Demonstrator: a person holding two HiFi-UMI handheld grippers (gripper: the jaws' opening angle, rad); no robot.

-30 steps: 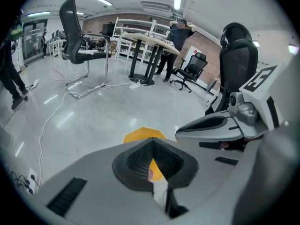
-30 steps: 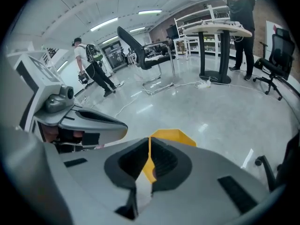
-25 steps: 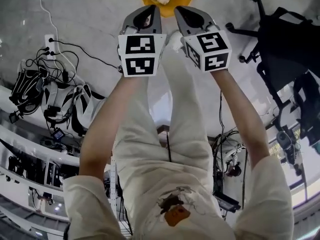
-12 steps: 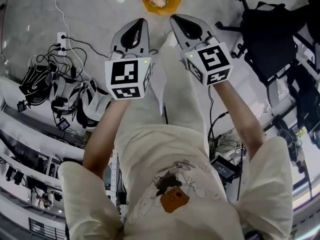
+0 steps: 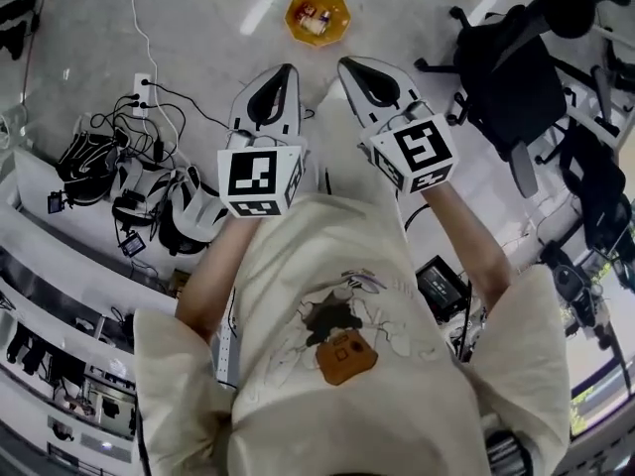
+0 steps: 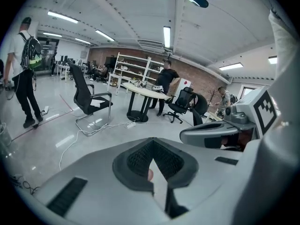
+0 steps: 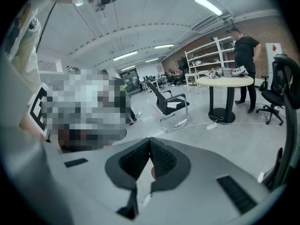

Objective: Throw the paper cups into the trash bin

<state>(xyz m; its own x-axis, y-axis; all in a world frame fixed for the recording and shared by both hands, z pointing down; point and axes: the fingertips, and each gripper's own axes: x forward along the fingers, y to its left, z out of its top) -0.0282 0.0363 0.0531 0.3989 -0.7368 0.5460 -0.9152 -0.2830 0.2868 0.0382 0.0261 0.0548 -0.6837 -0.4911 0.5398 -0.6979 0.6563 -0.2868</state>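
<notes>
Pulls back from the yellow trash bin [image 5: 340, 20]: fully inside the head view now, up top on the pale floor [image 5: 198, 28], against cut off at the upper edge a second ago. Carries both grippers lower in that view too, nearer the chest. Keeps the left gripper [image 5: 285, 70] closed tight, jaws tip to tip, nothing between them. Shows the same on the right gripper [image 5: 347, 64]: jaws pressed together, empty. Leaves small white and red things [image 5: 314, 18] lying in the bin, possibly the paper cups, though too small to tell. Finds no cup in either grip. Reads, as a judgement, like a drop already made and a step away; calls next for finding another cup, or for stopping.
</notes>
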